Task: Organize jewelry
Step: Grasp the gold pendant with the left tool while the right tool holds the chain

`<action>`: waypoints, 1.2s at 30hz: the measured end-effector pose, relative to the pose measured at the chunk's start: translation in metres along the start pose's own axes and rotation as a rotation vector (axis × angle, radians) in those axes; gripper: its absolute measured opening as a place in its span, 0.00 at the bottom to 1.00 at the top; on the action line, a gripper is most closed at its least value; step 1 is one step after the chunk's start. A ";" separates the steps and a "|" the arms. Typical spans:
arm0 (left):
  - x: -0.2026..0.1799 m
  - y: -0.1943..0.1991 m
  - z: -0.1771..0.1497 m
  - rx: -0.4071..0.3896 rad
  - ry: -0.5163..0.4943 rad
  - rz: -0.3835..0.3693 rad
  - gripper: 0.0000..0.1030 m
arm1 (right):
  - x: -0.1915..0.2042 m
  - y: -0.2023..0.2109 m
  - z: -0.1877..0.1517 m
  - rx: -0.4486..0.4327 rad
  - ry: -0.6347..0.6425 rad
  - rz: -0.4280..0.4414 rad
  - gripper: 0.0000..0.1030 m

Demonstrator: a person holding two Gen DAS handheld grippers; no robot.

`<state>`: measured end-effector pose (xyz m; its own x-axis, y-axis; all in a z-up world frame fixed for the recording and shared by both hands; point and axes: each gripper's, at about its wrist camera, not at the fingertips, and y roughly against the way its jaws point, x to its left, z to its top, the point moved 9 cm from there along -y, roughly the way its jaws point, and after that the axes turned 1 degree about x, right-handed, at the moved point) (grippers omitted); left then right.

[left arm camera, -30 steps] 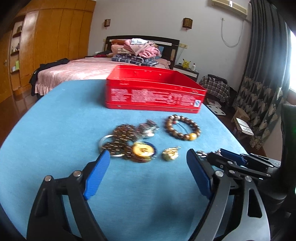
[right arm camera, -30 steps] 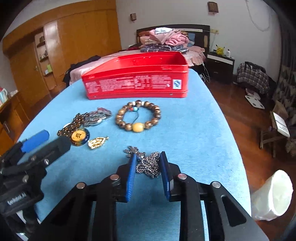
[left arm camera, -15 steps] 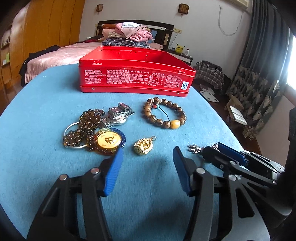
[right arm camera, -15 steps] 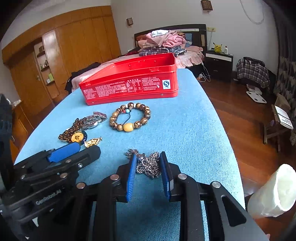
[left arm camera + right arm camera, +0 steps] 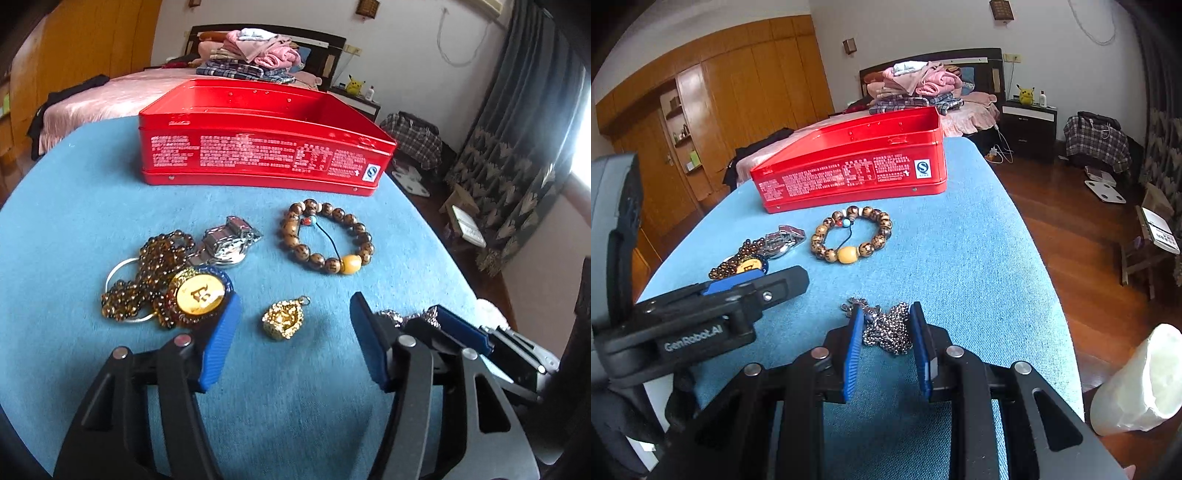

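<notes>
The right gripper (image 5: 886, 341) is low on the blue cloth (image 5: 960, 266). Its two blue pads sit on both sides of a bunched silver chain (image 5: 886, 326). They look pressed against the heap, so I think it is grasping the chain, but the chain rests on the cloth and is not lifted.

The left gripper (image 5: 295, 332) is spread wide and holds nothing. The little gold pendant (image 5: 282, 319) lies on the cloth just past its tips, in line with the gap between them.

To do this step well, the right gripper should squeeze the middle of the heap, where the links are thick. Then it should go straight up slowly, so no loose end drags or slips out. The red tin (image 5: 857, 166) stands with its lid off at the far side of the table, a good place to drop it. The left gripper should come down over the pendant and close from both sides.

The chain is a lump, so it has no clear long way. A small loose bit pokes out to the left of the pad. The pendant is longer one way. Its ring end points away from the left gripper and a bit to the right, toward the wooden bead bracelet (image 5: 327, 236).
</notes>
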<state>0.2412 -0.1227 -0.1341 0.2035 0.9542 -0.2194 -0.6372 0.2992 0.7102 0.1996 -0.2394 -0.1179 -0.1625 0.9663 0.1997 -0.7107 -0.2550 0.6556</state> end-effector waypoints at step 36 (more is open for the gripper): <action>-0.003 0.010 -0.015 -0.024 -0.069 0.006 0.21 | 0.002 0.001 -0.001 -0.010 0.009 -0.013 0.28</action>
<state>0.2231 -0.1227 -0.1366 0.2500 0.9535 -0.1682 -0.6562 0.2946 0.6947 0.1979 -0.2374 -0.1178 -0.1587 0.9699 0.1847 -0.7198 -0.2417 0.6508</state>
